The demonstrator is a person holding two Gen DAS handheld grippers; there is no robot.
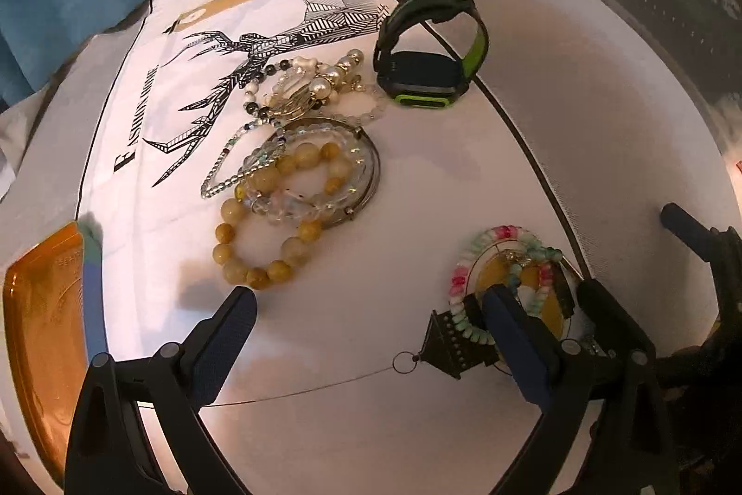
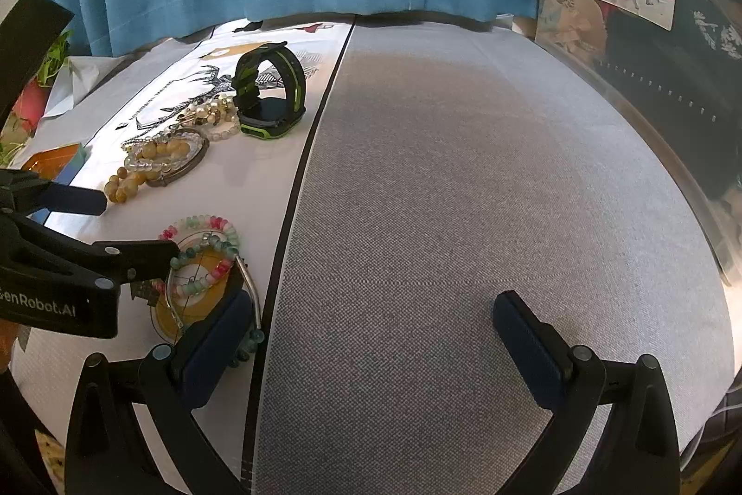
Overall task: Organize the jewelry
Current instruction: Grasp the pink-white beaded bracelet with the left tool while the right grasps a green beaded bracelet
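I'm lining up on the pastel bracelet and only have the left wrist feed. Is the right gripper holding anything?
Observer: No. The right gripper is open, with only grey cloth between its fingers.
Operator: Is it clear of the bracelet?
Observer: Not quite. Its left finger reaches over teal beads just near of the pastel bracelet.
Operator: Anything else there?
Observer: A curved silver tube lies beside the bracelet, along the black seam.
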